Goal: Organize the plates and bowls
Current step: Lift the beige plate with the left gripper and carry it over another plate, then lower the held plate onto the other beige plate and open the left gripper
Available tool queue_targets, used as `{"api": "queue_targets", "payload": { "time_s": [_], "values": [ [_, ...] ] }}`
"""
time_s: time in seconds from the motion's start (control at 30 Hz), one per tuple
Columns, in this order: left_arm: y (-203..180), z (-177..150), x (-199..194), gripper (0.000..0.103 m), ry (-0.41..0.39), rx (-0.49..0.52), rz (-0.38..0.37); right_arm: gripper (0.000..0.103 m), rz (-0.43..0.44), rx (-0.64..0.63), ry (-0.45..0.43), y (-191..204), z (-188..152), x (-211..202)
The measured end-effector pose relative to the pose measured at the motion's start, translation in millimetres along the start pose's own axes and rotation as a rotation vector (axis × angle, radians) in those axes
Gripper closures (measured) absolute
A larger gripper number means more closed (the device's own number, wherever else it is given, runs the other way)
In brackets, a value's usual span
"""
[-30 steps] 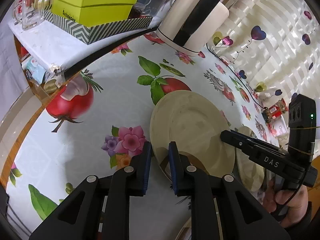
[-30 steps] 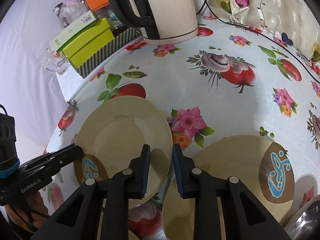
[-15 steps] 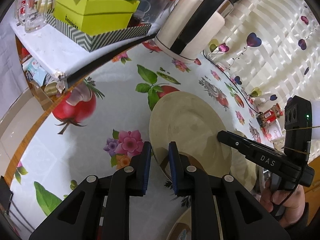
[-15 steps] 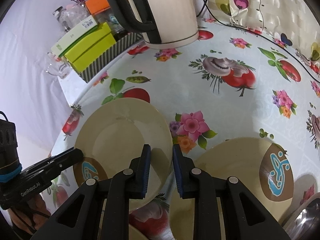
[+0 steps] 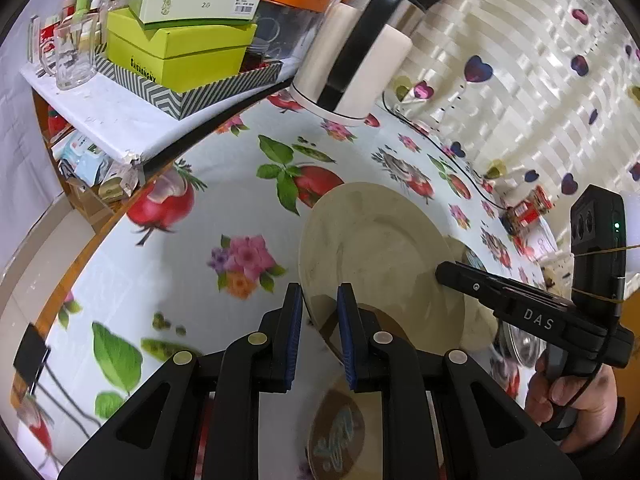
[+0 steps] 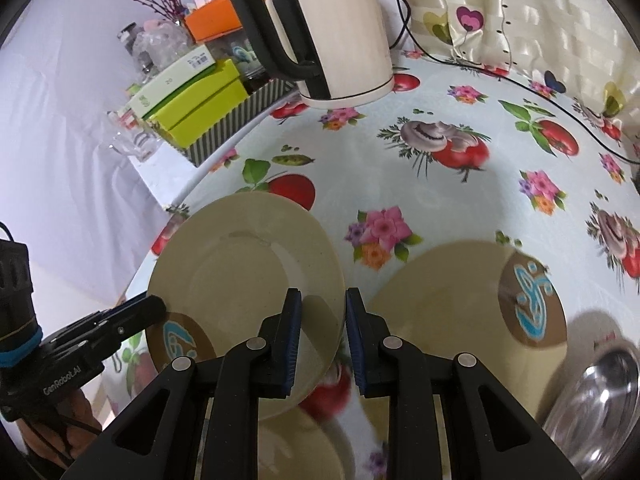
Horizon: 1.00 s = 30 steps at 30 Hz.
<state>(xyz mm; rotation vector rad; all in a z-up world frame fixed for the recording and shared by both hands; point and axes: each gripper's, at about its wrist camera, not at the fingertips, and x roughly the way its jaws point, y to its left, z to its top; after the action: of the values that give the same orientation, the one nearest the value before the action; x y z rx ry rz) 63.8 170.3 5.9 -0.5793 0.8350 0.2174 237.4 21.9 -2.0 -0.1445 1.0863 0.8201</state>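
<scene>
The held plate is cream, round and glossy, with a brown patch bearing a blue motif on its rim nearest the left gripper. It is lifted and tilted above the counter, in front of the cream kettle. Each gripper pinches an opposite edge of it: the left fingers straddle the rim near the motif, and the right gripper has its fingers closed on the rim opposite.

A second cream plate with the same motif lies flat on the counter, right of the held plate, further from the kettle. A steel bowl sits beside it at the frame's corner.

Compared with a second ago, the held plate has risen and tips more steeply, with more of the floral cloth showing beneath it.

The bowl is cut off by the frame edge. Another cream plate below the left fingers is blurred and largely hidden
</scene>
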Motion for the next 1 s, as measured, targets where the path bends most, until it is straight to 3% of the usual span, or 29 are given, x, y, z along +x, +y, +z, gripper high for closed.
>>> {"api": "queue_targets", "payload": {
  "time_s": [0.7, 1.0],
  "values": [
    [-14, -80, -22, 0.086, 0.092, 0.069, 0.008, 0.081, -0.032, 0.057, 0.059, 7, -91, -35],
    [-13, -94, -23, 0.086, 0.119, 0.077, 0.012, 0.081, -0.064, 0.048, 0.083, 13, -111, -37]
  ]
}}
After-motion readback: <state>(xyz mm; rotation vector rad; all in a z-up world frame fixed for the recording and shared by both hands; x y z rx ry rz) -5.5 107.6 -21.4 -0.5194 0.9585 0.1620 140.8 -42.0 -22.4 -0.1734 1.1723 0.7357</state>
